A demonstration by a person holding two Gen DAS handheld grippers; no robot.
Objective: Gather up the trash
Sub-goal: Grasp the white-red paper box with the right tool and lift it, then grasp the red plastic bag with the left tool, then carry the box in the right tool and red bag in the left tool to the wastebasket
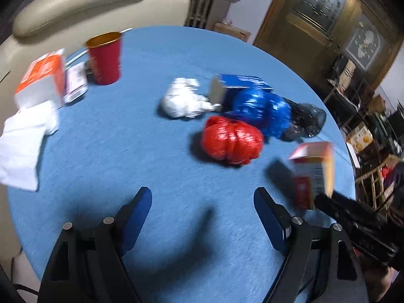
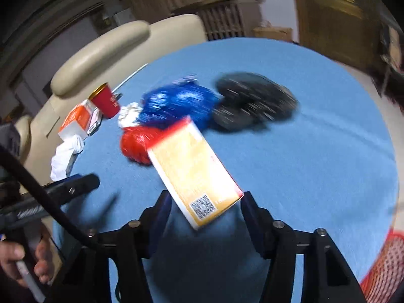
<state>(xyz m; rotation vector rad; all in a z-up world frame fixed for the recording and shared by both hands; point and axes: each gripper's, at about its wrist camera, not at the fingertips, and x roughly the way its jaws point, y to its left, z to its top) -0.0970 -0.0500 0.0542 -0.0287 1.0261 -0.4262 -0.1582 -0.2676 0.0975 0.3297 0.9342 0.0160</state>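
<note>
The right gripper (image 2: 204, 202) angles down over the blue desk (image 2: 315, 151), its fingers holding a yellow carton (image 2: 194, 171) at centre frame. The left gripper (image 1: 202, 214) also tilts down, fingers wide and empty, lower centre; crumpled bags (image 1: 232, 139) lie beyond.

Motion blur smears the black bag (image 2: 252, 101) — red mesh (image 2: 386, 265) cut off at the edge.

On the bench (image 1: 101, 151) there are three shiny crumpled bags: one red bag (image 1: 231, 140), one blue bag (image 1: 262, 108) and one black bag (image 1: 304, 120). There is one white paper ball (image 1: 184, 98), one red cup (image 1: 105, 58), and three boxes: blue box (image 1: 237, 85), orange box (image 1: 43, 78), yellow box (image 2: 193, 169).
</note>
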